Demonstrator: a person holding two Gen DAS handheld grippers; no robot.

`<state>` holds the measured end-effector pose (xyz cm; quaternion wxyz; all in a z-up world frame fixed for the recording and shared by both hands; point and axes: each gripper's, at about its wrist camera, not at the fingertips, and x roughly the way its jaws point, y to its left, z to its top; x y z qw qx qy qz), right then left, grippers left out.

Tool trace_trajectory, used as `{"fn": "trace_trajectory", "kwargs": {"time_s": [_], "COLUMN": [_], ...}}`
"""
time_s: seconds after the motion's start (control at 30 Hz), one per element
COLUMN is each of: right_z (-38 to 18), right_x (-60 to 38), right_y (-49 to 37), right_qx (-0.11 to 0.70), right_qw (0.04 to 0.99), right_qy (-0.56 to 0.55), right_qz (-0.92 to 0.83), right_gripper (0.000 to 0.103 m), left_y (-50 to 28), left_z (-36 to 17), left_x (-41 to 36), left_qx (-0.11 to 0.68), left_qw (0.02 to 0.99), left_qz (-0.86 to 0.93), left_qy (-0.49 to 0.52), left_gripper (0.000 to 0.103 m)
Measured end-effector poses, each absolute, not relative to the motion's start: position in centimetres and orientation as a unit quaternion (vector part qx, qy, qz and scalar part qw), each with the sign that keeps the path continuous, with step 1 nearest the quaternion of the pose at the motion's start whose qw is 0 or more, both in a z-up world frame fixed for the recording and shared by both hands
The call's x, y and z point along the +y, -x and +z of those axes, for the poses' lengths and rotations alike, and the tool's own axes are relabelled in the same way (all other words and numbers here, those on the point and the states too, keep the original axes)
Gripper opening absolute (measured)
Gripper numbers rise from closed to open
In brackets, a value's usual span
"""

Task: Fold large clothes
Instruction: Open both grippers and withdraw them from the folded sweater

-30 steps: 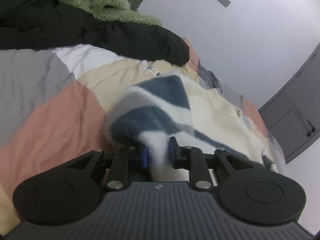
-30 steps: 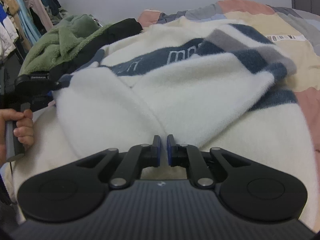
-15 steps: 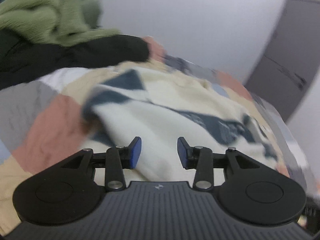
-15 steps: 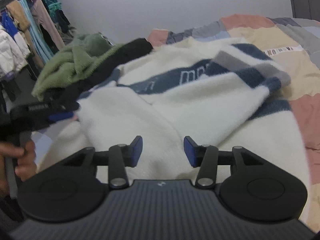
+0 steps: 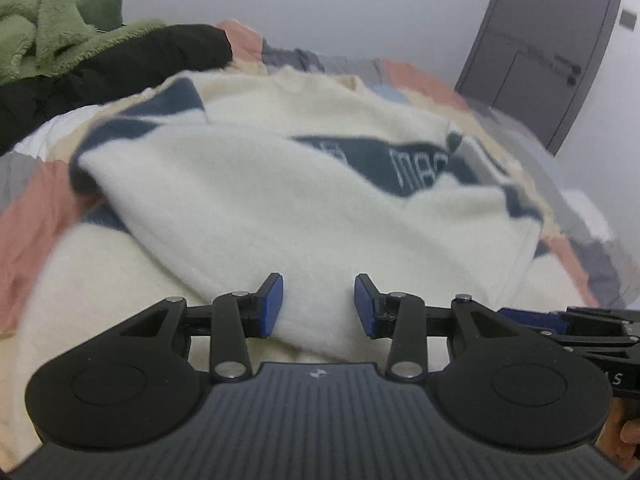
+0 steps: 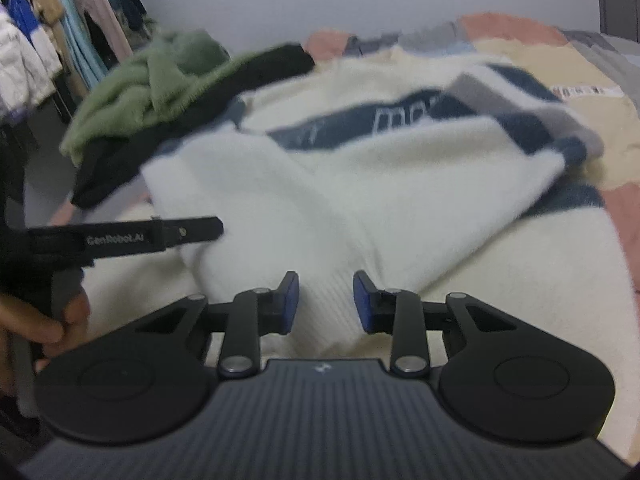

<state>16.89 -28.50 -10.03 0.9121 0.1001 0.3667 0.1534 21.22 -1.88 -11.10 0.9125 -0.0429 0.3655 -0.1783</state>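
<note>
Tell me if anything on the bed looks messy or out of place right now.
Yes. The cream and navy sweater lies half folded, its sleeves crossed unevenly over the body. Behind it, a green fleece sits crumpled on a black garment in an unfolded heap at the bed's far left. Nothing looks spilled or damaged.

A fluffy cream sweater (image 5: 280, 208) with navy and grey stripes lies spread on the patchwork bed (image 5: 24, 216), both sleeves folded inward across its lettered chest.
</note>
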Motion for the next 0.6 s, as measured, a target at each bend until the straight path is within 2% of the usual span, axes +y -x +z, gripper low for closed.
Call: {"fn": "trace_trajectory", "kwargs": {"time_s": [0.33,0.43,0.5,0.6], "right_z": [-10.4,-9.7,-9.2,-8.2], "right_x": [-29.3,-30.1,-31.0,-33.0], "right_y": [-16.9,-16.2,-15.3,-14.0], "right_qx": [0.373,0.374,0.372,0.362], "right_qw": [0.908,0.908,0.914,0.921], "right_qy": [-0.115,-0.123,-0.117,-0.129], "right_qz": [0.153,0.144,0.114,0.069], "right_gripper": [0.031,0.034,0.052,0.063], "left_y": [-21.2,-20.2,-19.2,-17.2], "left_z": [-10.8,-9.8,-9.0,-7.5], "left_x": [-1.7,-0.9,0.0,2.0], "left_qx": [0.375,0.375,0.372,0.363], "left_qw": [0.909,0.909,0.91,0.915], "left_qz": [-0.179,-0.176,-0.176,-0.164], "left_qy": [0.036,0.041,0.049,0.066], "left_gripper": [0.045,0.045,0.047,0.053]}}
